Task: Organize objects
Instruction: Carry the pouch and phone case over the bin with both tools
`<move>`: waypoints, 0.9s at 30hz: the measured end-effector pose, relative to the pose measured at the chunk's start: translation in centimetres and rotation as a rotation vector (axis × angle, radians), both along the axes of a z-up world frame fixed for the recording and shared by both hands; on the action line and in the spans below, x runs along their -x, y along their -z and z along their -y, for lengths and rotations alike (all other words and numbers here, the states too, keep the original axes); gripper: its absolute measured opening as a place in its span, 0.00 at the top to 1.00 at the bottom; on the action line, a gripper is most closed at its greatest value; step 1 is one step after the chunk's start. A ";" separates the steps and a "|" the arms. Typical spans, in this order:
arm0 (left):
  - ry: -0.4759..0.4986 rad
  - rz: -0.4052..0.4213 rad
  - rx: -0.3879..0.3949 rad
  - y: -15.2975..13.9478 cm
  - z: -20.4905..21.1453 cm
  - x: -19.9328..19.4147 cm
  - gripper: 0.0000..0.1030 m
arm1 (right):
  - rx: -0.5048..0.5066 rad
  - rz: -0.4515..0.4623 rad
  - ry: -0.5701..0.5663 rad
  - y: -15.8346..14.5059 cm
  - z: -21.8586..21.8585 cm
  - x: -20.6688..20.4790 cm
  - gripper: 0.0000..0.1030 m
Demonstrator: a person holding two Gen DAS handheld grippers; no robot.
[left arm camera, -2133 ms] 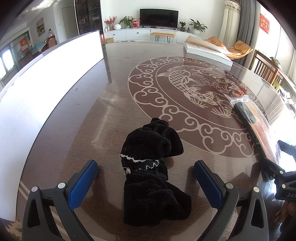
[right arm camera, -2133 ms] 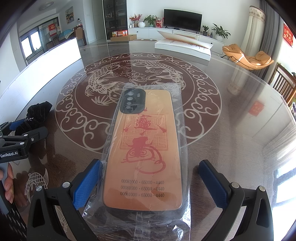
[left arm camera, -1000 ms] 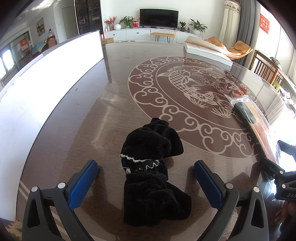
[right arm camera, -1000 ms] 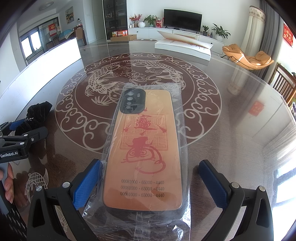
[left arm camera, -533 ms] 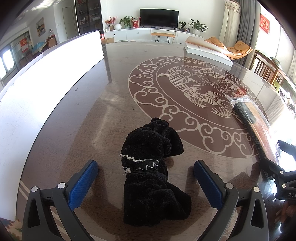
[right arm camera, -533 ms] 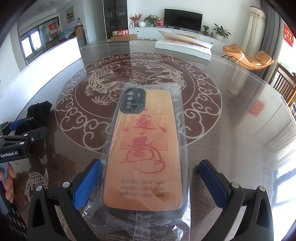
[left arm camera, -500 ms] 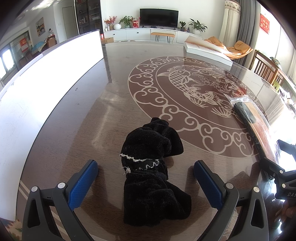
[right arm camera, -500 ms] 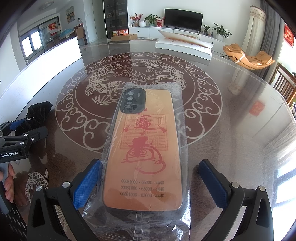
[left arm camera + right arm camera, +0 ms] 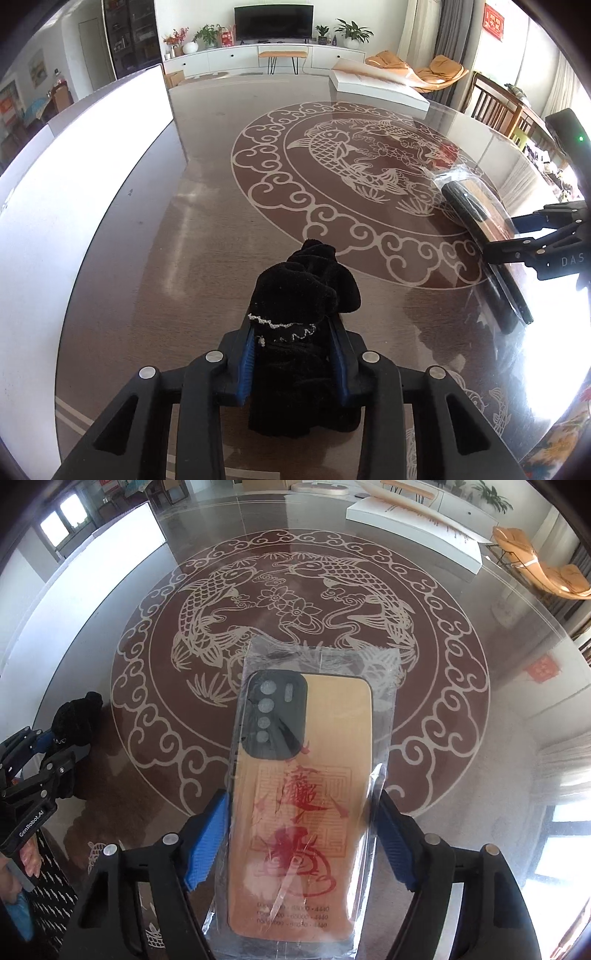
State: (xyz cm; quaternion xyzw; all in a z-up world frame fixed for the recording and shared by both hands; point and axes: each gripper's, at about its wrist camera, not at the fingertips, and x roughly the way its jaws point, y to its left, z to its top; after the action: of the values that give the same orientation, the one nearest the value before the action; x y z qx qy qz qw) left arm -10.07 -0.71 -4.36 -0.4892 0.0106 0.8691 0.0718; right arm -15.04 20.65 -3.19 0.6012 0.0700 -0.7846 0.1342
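I see a big round glass table [image 9: 207,236] with two fish drawn on it, and a TV [image 9: 274,22] far back. My left tongs [image 9: 295,354] are closing and squeeze the black cloth [image 9: 299,302] on the table. My right tongs [image 9: 301,834] are closing on the bagged phone case [image 9: 306,775].

Table top: a glossy brown round table [image 9: 207,236] inlaid with a pale fish-and-cloud medallion [image 9: 295,602].
Left edge: a white panel [image 9: 74,166] is stood along the table.
Far edge: a flat white box [image 9: 376,86] is laid there.
Background: a television [image 9: 274,22], potted plants [image 9: 351,29] and an orange lounge chair [image 9: 439,70] are seen.
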 end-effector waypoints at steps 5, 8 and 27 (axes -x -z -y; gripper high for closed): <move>-0.058 -0.121 -0.121 -4.0 3.1 -2.6 0.67 | 0.075 -0.068 -0.025 -3.4 1.0 -2.3 0.26; -0.099 -0.187 -0.179 -7.4 6.0 -3.5 0.67 | 0.112 -0.121 -0.070 -6.8 3.4 -2.2 0.26; -0.559 -0.068 0.002 -9.4 33.3 -3.4 0.63 | 0.360 -0.311 -0.524 -15.0 47.6 2.8 0.25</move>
State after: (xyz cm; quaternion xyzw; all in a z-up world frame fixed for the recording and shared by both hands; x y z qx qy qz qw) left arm -6.64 -34.01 5.01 -0.4439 -0.1216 0.8710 -0.1718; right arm -17.83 -26.93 11.82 0.4028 0.1021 -0.8056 0.4224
